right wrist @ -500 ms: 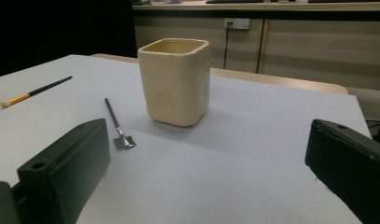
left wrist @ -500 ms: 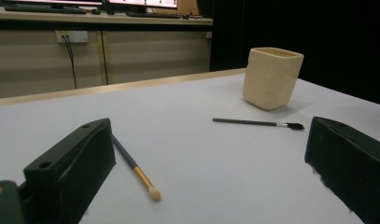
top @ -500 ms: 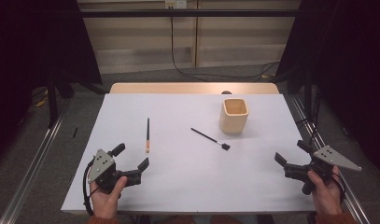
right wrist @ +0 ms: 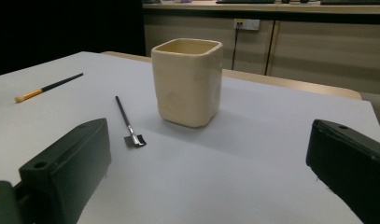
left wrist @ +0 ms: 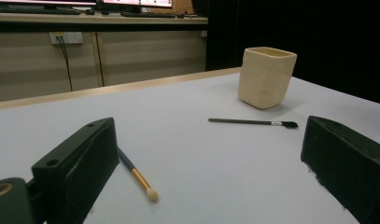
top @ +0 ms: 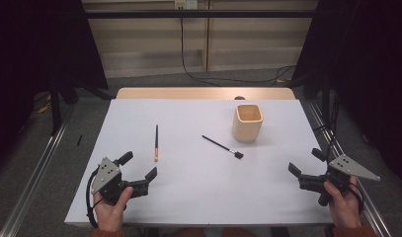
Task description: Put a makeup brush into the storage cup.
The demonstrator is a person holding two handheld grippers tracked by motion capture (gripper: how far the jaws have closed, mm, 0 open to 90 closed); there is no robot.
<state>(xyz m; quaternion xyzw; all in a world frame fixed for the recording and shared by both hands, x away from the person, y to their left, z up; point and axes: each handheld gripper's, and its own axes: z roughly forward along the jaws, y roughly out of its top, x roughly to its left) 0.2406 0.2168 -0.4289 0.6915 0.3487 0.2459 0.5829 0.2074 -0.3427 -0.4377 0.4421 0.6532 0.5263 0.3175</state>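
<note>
Both tongs sit low at the near edge of the counter (top: 198,197), each with its jaws spread wide and nothing between them: the left tongs (top: 139,170) at the near left, the right tongs (top: 303,162) at the near right. The likely work is gathering the two brushes into the cream cup (top: 248,122), which stands upright toward the far right; the orange-ferruled brush (top: 156,142) lies just ahead of the left tongs, tip toward the person, and the black brush (top: 222,146) lies slantwise near the cup, well apart from the first.

To do this well, the left tongs should probably come down across the thin handle at mid-length, jaws square to it, and close gently so the brush does not roll or skate on the smooth sheet; lift before swinging toward the cup, then tilt the brush steep enough to clear the rim; the right tongs could steady the cup or take the black brush.

The counter is covered with a plain white sheet, a strip of bare wood showing at its far edge; beyond it are pale panelled cabinets, a wall socket with trailing cable, and what seem to be monitors, though these are cropped; dark curtains hang on both sides.
</note>
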